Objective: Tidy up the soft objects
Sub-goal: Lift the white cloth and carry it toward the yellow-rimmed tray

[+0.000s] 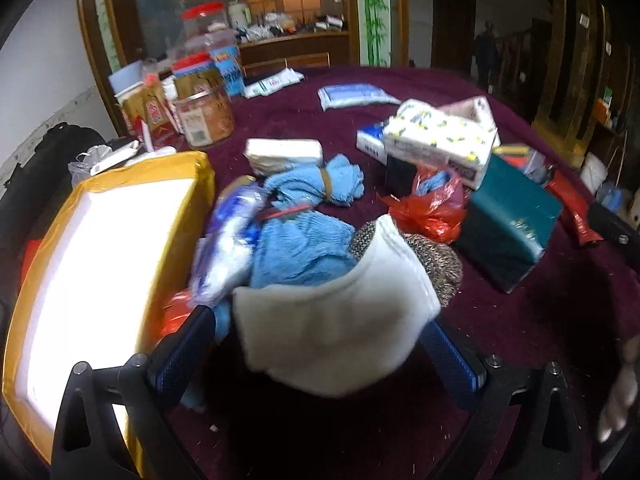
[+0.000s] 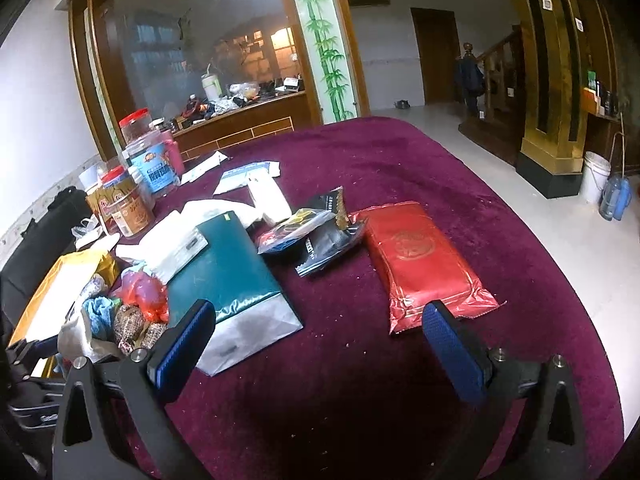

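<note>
In the left wrist view a white soft cloth (image 1: 332, 320) sits between the wide-apart fingers of my left gripper (image 1: 320, 340), which is open. Whether the pads touch it I cannot tell. Behind it lie a speckled knit piece (image 1: 440, 268), crumpled blue cloth (image 1: 296, 248) and a tied bundle of blue knitwear (image 1: 320, 184). My right gripper (image 2: 316, 320) hovers open and empty over bare maroon tablecloth (image 2: 400, 168). In that view the soft pile (image 2: 128, 320) lies at the left.
A yellow box with a white inside (image 1: 100, 260) stands left of the pile. Nearby are a red plastic bag (image 1: 428, 208), a teal box (image 1: 508, 220), tissue packs (image 1: 440, 136) and jars (image 1: 200, 112). A red packet (image 2: 424, 264) and black snack packets (image 2: 328, 240) lie ahead of the right gripper.
</note>
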